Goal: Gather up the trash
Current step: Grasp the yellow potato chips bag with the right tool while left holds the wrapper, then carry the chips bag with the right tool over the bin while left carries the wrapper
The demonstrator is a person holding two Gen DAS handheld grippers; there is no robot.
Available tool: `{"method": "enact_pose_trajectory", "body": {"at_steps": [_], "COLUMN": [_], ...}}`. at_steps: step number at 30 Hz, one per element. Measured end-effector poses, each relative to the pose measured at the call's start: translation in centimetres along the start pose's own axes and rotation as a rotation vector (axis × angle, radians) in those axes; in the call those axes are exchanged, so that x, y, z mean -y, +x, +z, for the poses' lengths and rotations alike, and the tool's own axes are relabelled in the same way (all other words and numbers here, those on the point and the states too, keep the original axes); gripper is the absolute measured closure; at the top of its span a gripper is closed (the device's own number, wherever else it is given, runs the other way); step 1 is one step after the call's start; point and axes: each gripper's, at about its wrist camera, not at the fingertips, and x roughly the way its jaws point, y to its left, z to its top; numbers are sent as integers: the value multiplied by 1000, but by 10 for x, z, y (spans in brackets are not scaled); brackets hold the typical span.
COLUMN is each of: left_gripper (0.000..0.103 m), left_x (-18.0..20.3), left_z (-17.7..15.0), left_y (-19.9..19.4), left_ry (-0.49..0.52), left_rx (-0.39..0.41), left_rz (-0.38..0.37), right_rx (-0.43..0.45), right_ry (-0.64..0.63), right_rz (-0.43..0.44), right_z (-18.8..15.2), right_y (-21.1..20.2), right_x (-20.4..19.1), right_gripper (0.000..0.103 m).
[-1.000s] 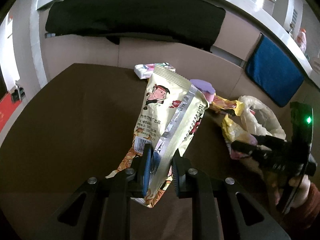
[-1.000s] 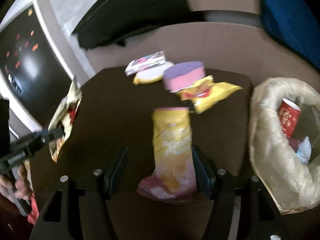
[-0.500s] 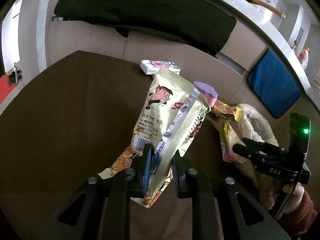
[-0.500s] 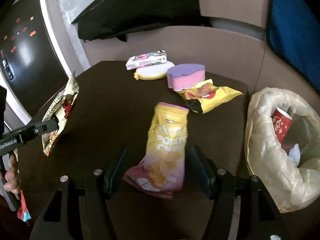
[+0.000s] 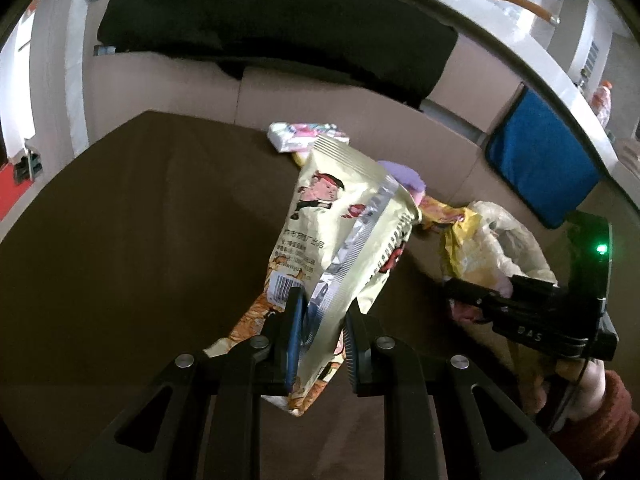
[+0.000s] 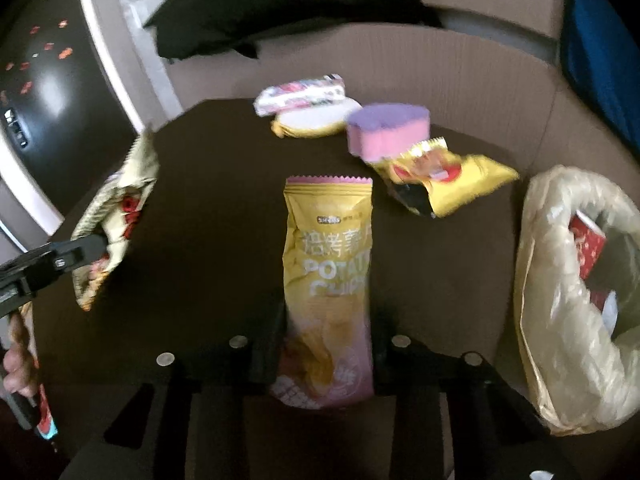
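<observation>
Left wrist view: the left gripper [image 5: 320, 326] is clamped on one cream snack wrapper [image 5: 340, 236] raised over the brown table [image 5: 140, 220].

Right wrist view: the right gripper [image 6: 326, 346] pinches one potato chip bag [image 6: 328, 264] upright. One yellow packet [image 6: 444, 184], one purple-pink sponge [image 6: 386, 130] and one tissue pack [image 6: 300, 94] lie near the table's far edge; the lined trash bin [image 6: 560, 280] sits off the right edge.
</observation>
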Motion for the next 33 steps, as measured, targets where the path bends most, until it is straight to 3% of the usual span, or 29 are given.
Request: {"method": "enact_pose_trajectory", "body": {"at_steps": [8, 18, 28, 33], "left_gripper": [84, 84, 84, 84], "left_x": [18, 81, 167, 205], "left_z": [8, 33, 53, 61], "left_y": [-16, -37, -58, -48], "left_ry": [-3, 120, 248, 272], "left_rx": [52, 163, 330, 338], "left_rz": [-37, -23, -24, -61], "right_rx": [120, 230, 389, 443], "right_ry": [-15, 1, -41, 10], "right_rz": [19, 3, -115, -162], "right_z": [12, 12, 18, 12], "right_y": [-49, -99, -170, -199], "right_x": [-2, 17, 46, 77], "right_gripper": [76, 76, 76, 76]}}
